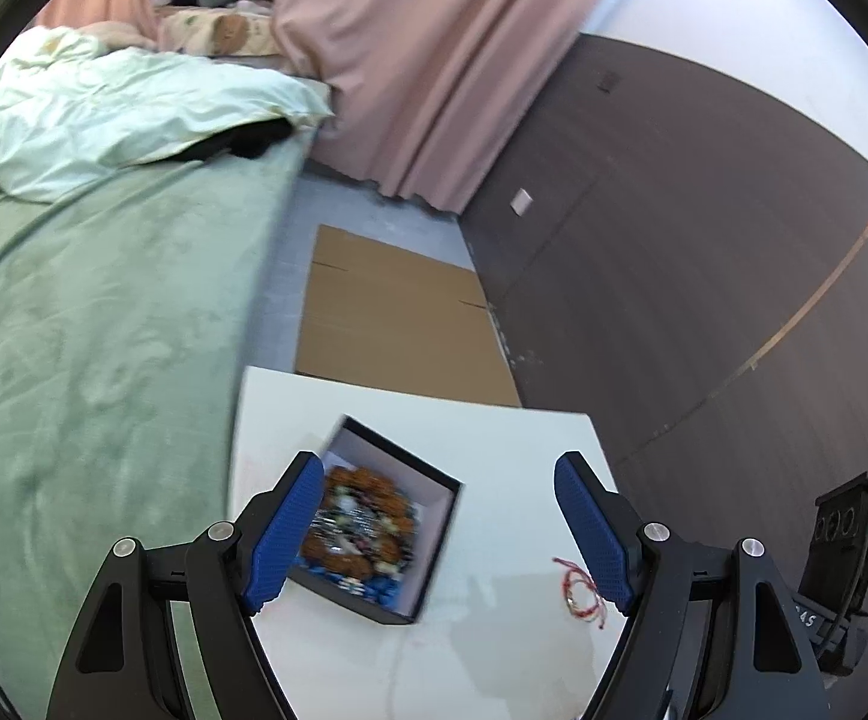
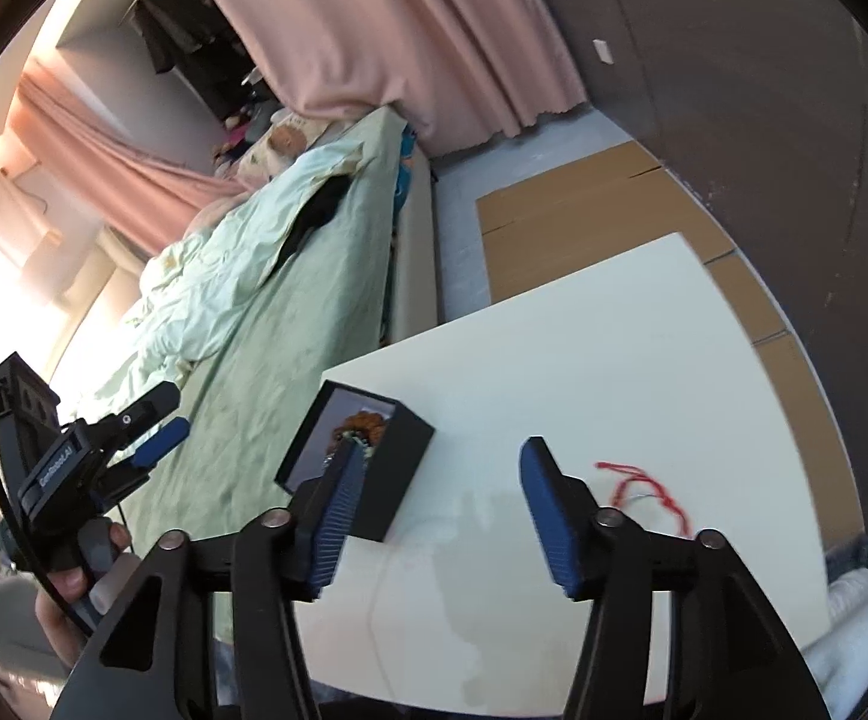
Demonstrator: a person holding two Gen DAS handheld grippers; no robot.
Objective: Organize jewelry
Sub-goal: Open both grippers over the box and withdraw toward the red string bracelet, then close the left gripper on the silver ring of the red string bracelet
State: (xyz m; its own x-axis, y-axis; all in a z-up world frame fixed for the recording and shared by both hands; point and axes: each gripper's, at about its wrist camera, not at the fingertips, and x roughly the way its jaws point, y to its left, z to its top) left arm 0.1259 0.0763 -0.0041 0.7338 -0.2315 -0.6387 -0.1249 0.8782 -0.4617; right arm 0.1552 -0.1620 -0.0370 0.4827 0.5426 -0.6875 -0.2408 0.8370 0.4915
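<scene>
Two sets of jaws, both spread wide w/ nothing between the pads. Left gripper [image 1: 439, 534] hangs over the black box [image 1: 383, 519] on the white worktop [image 1: 493, 438]; box already holds a heap of orange and blue beaded pieces [image 1: 362, 531], so most of the job looks done imo. Right gripper [image 2: 439, 510] sits between box and the red string bracelet [image 2: 643, 489], which lies loose on the worktop, apart from the box. That one's left to go in.

Box and cord on the desk

On the desk [image 1: 493, 438], the jewelry-filled box [image 1: 434, 546] sits at 9 o'clock of the cord [image 1: 580, 591]; bed [image 1: 104, 330] farther toward 9.
</scene>
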